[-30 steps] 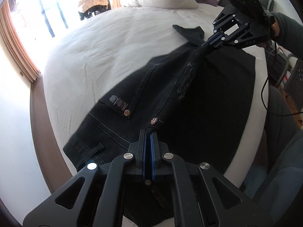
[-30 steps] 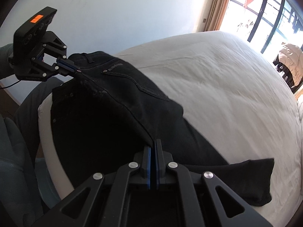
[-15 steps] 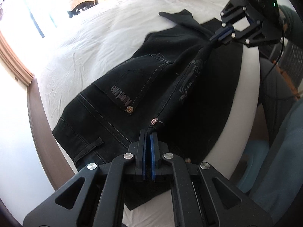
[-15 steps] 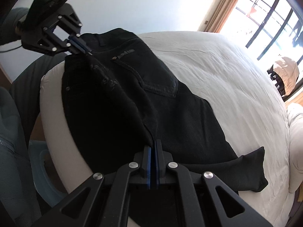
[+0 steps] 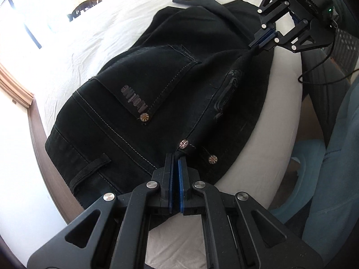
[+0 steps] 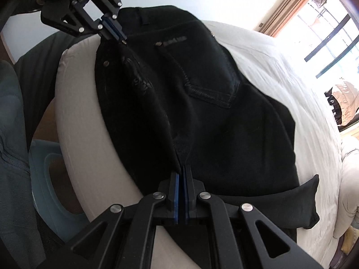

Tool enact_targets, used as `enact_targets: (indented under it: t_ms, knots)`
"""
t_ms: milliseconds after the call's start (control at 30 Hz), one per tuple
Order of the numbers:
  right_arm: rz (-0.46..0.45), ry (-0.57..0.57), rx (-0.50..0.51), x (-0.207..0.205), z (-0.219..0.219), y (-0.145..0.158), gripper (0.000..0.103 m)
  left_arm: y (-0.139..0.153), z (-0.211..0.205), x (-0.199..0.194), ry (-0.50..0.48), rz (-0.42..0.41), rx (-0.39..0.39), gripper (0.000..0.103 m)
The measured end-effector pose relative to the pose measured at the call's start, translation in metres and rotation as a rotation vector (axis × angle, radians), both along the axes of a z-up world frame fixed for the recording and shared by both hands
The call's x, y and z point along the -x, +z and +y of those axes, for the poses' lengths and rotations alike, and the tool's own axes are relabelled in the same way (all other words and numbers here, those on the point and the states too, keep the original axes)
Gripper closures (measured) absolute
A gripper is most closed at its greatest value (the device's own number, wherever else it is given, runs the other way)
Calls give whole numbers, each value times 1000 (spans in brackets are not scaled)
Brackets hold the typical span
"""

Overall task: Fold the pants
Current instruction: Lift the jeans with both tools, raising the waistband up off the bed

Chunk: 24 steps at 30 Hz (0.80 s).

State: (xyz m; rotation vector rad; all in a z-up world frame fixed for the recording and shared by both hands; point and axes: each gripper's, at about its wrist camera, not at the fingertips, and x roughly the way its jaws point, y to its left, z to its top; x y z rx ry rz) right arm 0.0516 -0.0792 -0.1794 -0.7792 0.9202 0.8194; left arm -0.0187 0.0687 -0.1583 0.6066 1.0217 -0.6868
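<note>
Both grippers, left [image 5: 175,157] and right [image 6: 182,172], clamped tight on the pants [image 5: 143,94], draped over the bed [image 5: 94,35] edge toward 6 o'clock. Best keeping that fold line taut, lowering evenly, no slack.

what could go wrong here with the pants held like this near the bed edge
1. Part of the black pants hangs over the edge of the bed; if released now, their weight might drag them off.
2. The left tongs pinch only a thin bit of fabric near the rivets, and the right tongs only a narrow ridge, so either grip could slip under tension.
3. One leg end lies bunched sideways, which may leave the fold uneven.
</note>
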Motion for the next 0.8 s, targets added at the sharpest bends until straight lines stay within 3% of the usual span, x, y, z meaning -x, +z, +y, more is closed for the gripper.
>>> enact_targets:
  t_ms: [800]
  knots:
    - [15, 5, 16, 25, 8, -13, 99, -8, 11, 18, -57, 11, -1, 101]
